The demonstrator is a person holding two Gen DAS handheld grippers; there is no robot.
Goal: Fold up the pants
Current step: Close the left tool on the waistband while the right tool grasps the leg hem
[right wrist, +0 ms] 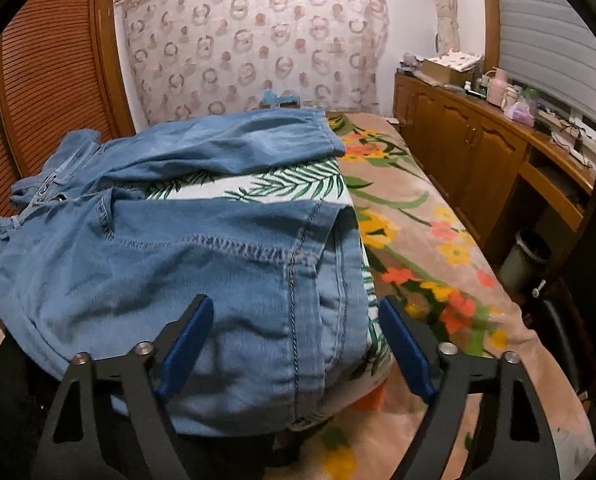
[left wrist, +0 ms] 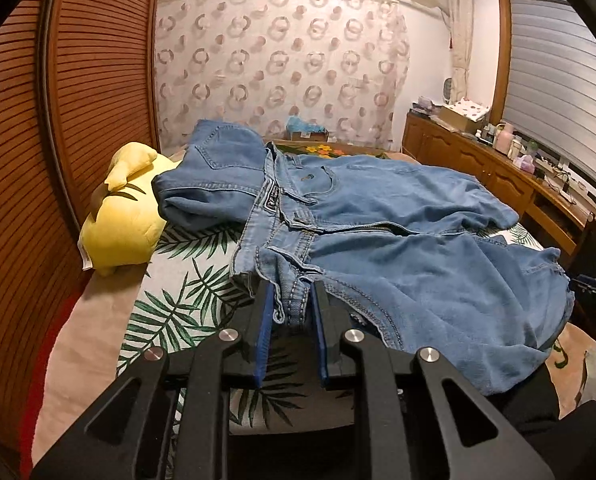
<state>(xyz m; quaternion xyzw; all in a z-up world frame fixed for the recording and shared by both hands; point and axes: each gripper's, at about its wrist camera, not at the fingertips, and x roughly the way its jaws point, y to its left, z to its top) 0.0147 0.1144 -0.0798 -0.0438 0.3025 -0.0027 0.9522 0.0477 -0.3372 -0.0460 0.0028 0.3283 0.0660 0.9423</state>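
Light blue denim pants (left wrist: 398, 264) lie spread on a bed, waist to the left, legs running right. In the left wrist view my left gripper (left wrist: 293, 300) is shut on the near waistband edge, and a fold of stitched denim is pinched between its blue pads (left wrist: 267, 320). The right wrist view shows the near leg's hem end (right wrist: 318, 280) hanging over the bed's edge. My right gripper (right wrist: 293, 304) stands open around that leg end, with its blue pads (right wrist: 189, 340) apart from the cloth on both sides. The far leg (right wrist: 237, 148) lies further back.
A yellow plush toy (left wrist: 125, 216) sits left of the waistband by a louvred wooden door (left wrist: 57, 120). A leaf-print sheet (left wrist: 177, 304) and a floral blanket (right wrist: 418, 240) cover the bed. Right of the bed are a wooden cabinet (right wrist: 458, 148) with clutter on top and a small bin (right wrist: 526, 256).
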